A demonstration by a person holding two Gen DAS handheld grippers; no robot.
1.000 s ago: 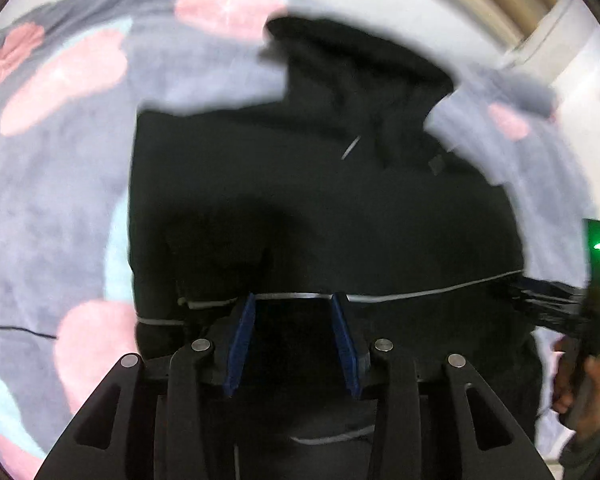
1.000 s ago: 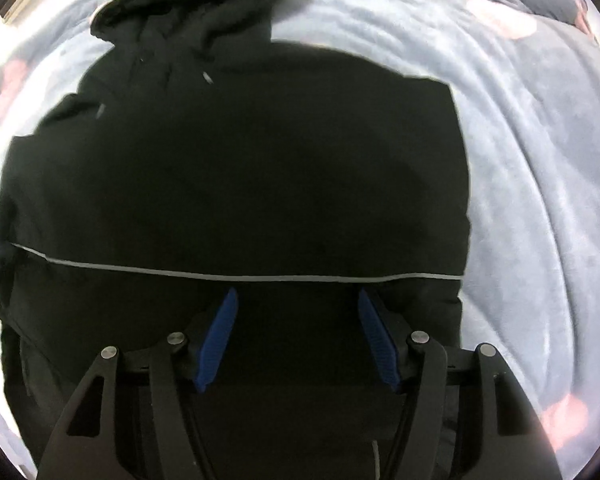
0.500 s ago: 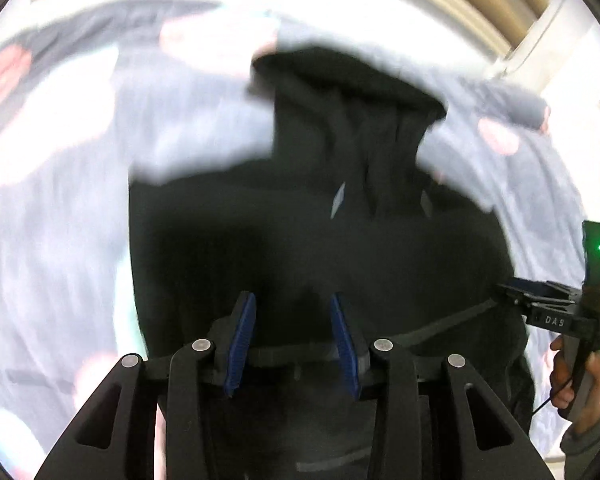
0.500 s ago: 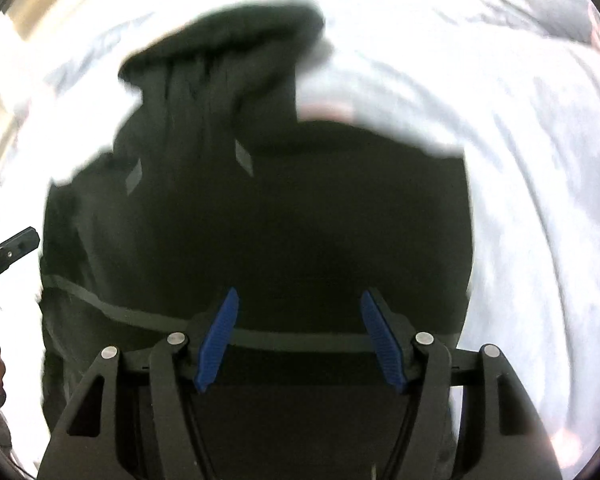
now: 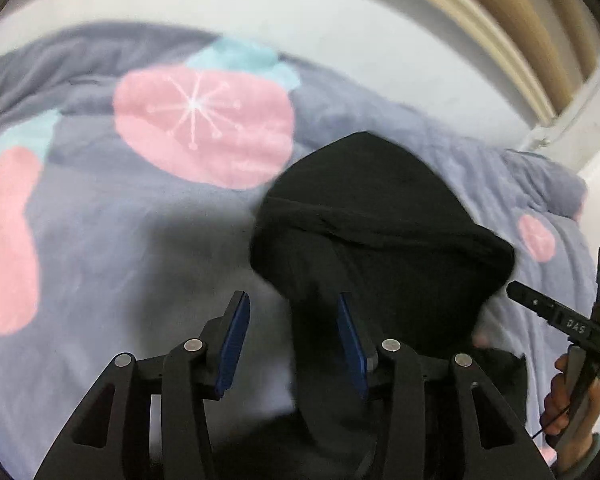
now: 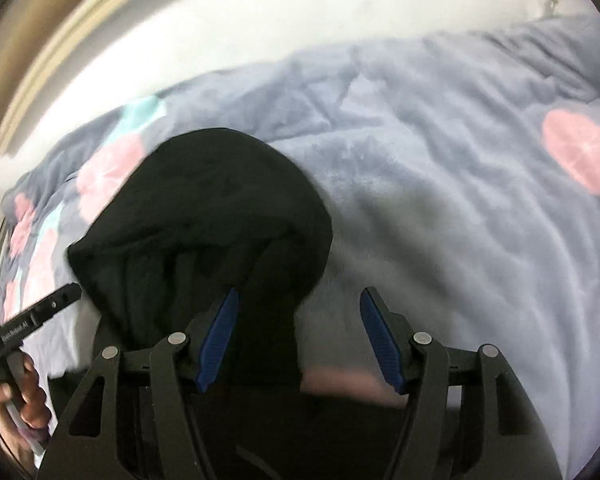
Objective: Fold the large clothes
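Note:
A black hooded garment (image 5: 380, 240) lies on a grey-blue blanket, its hood pointing away from me; it also shows in the right wrist view (image 6: 204, 216). My left gripper (image 5: 292, 344) is open over the hood's left edge, with blanket between its blue pads (image 5: 234, 340). My right gripper (image 6: 300, 336) is open over the hood's right edge, black cloth by its left pad. The garment's body is hidden under both grippers. Neither grips cloth as far as I can see.
The blanket (image 5: 100, 248) has pink and teal patches and covers a bed, with folds at the far right (image 6: 460, 184). A white wall (image 5: 300, 20) and beige trim stand behind. The other hand-held gripper shows at each view's edge (image 5: 560, 320) (image 6: 28, 324).
Both grippers have moved forward up the garment from its striped body to the hood. The body and the white stripe have dropped out of view. Both jaws stay open.

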